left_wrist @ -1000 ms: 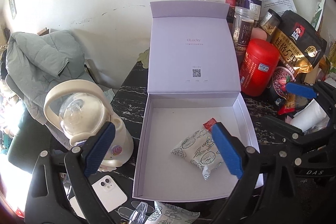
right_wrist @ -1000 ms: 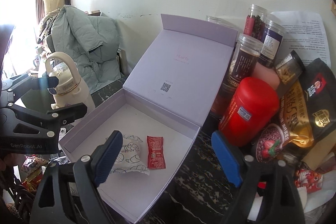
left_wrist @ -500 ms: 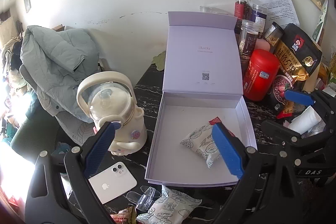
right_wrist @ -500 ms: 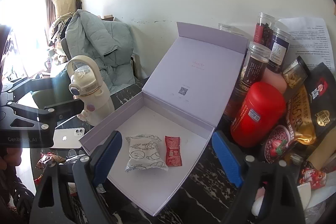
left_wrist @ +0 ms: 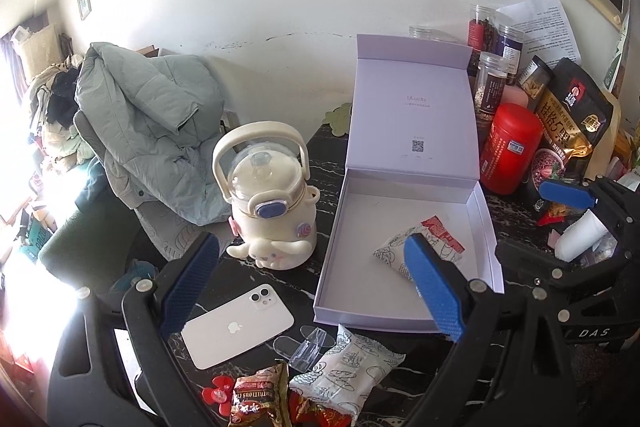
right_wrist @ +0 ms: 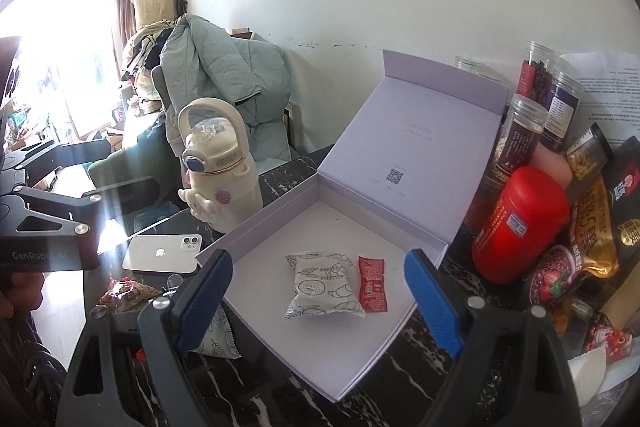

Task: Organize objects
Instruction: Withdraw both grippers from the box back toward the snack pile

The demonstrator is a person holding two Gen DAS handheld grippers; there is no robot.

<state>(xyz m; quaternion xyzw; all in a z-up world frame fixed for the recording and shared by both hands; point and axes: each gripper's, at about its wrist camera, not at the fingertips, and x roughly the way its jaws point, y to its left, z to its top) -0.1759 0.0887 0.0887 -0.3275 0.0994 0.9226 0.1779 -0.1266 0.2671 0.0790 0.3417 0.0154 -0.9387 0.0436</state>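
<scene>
An open lavender box (left_wrist: 332, 267) lies on the dark marble table, its lid standing up. Inside it are a white patterned snack packet (left_wrist: 394, 251) and a small red sachet (left_wrist: 442, 233), side by side (right_wrist: 320, 283) (right_wrist: 373, 283). A second white patterned packet (left_wrist: 348, 367), a brown snack packet (left_wrist: 260, 399) and a red wrapper (left_wrist: 316, 415) lie loose in front of the box. My left gripper (left_wrist: 312, 243) hangs open and empty above the box's front left corner. My right gripper (right_wrist: 320, 259) is open and empty over the box's near edge (right_wrist: 280, 219).
A cream bottle (left_wrist: 268, 195) and a white phone (left_wrist: 240, 327) sit left of the box, with clear plastic hooks (left_wrist: 308, 343) nearby. A red canister (left_wrist: 510, 147), jars (left_wrist: 492, 91), a black oat bag (left_wrist: 568, 123) and a paper cup (left_wrist: 580, 237) crowd the right. A green jacket (left_wrist: 148, 123) hangs behind.
Both grippers have drawn back from the box and slightly up, so the phone and the loose packets in front now show. Both stay open and empty.
</scene>
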